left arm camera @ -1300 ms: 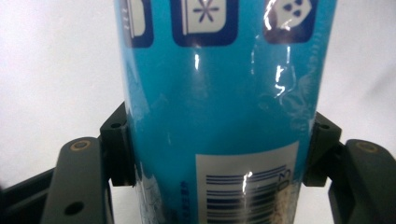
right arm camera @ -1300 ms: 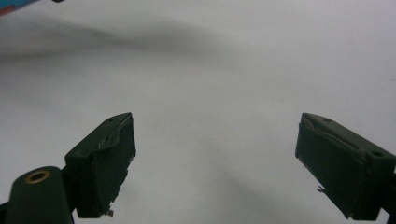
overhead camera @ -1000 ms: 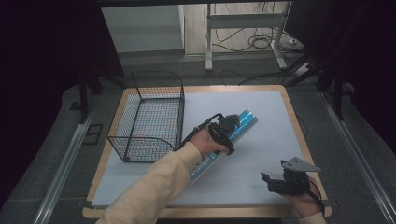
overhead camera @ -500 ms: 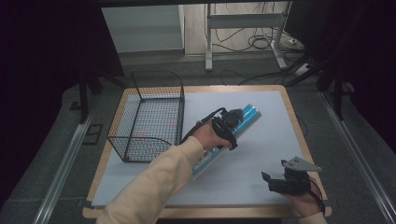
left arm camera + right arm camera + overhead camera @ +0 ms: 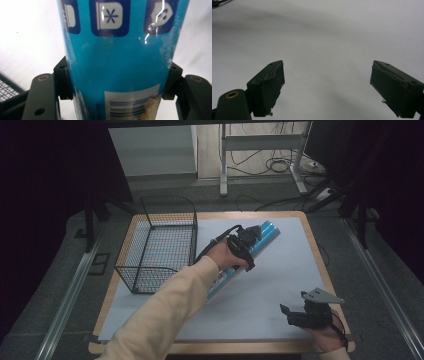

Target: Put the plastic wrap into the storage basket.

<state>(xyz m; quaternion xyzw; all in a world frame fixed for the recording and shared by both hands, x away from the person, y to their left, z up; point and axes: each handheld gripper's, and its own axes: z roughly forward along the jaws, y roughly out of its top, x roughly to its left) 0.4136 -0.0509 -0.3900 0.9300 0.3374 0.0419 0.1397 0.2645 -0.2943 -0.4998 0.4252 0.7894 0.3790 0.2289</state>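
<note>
1. Looking down from the high view, a long blue cylindrical tube [image 5: 263, 236] lies slantwise on the white table sheet [image 5: 260, 290], just beside the right wall of the wire basket [image 5: 159, 247]; the left gripper [image 5: 243, 246] sits across the tube's upper half, beyond the basket's right side; the right gripper [image 5: 299, 315] rests low on the sheet, well apart from the basket, toward the near edge; I judge the basket's tall wall is the one thing in the way if the tube is to go inside, so it would need lifting over the rim.

2. In the left gripper view, the jaws are clamped on the tube [image 5: 117, 62], one pad on each flank; the glossy printed skin looks slippery and the shell probably light and stiff, likely cardboard or thin plastic; gripped off-centre, it may tip; a corner of basket mesh [image 5: 7, 88] shows at lower left.

3. In the right gripper view, the jaws stand wide apart over bare sheet [image 5: 324, 45], holding nothing.
</note>
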